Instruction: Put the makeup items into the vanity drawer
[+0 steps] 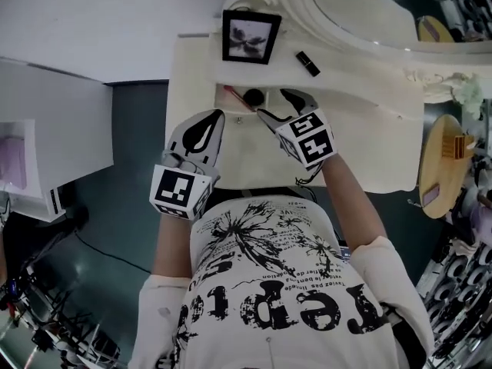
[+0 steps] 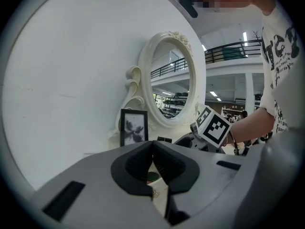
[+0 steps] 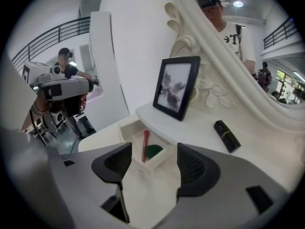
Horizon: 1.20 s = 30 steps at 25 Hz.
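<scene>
A small drawer stands pulled out of the cream vanity. In it lie a red pencil and a dark green round item. On the vanity top, to the right of the drawer, lies a black lipstick. My right gripper hovers just in front of the drawer, open, with nothing between its fingers. My left gripper is to the left of it over the vanity's front edge, shut and empty.
A black picture frame stands behind the drawer, with an oval mirror to its right. A round wooden stool is at the right and a white cabinet at the left of the vanity.
</scene>
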{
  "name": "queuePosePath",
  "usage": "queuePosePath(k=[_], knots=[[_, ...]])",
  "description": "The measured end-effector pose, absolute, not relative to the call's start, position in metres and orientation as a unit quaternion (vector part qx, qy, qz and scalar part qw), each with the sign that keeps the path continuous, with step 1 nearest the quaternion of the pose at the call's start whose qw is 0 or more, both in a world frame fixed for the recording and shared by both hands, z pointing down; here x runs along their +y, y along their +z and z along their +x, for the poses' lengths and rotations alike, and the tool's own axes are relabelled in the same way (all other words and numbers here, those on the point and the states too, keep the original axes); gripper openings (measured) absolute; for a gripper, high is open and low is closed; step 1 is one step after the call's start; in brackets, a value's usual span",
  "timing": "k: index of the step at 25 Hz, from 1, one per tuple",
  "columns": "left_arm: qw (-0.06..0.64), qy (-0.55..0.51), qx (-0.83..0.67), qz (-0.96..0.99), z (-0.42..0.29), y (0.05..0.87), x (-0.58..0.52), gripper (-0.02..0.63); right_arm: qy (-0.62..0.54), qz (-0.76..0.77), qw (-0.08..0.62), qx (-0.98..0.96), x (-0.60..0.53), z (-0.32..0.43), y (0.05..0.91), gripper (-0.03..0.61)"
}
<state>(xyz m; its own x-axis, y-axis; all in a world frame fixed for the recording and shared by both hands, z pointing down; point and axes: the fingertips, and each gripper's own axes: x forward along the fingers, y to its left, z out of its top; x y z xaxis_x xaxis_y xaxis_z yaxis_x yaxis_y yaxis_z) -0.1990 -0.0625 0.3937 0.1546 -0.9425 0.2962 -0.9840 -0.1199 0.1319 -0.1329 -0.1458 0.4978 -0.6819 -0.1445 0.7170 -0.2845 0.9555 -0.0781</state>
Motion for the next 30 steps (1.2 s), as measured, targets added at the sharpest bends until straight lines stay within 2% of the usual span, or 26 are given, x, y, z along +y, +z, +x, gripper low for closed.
queuePosePath(k=[15,24,27,30], knots=[[0.156,0.099,-0.524,0.832,-0.1,0.416,-0.122,0.012,0.205,0.308,0.413,-0.832,-0.185,0.03,0.562,0.283],[0.164,0.117,-0.49,0.848,-0.076,0.435,-0.138,0.012,0.253,0.327,0.425,-0.805,-0.188,0.041,0.6,0.255],[0.164,0.12,-0.488,0.849,-0.076,0.436,-0.141,0.012,0.257,0.333,0.434,-0.797,-0.188,0.04,0.607,0.224],[0.161,0.119,-0.49,0.848,-0.077,0.435,-0.142,0.012,0.245,0.339,0.445,-0.792,-0.192,0.045,0.609,0.152]])
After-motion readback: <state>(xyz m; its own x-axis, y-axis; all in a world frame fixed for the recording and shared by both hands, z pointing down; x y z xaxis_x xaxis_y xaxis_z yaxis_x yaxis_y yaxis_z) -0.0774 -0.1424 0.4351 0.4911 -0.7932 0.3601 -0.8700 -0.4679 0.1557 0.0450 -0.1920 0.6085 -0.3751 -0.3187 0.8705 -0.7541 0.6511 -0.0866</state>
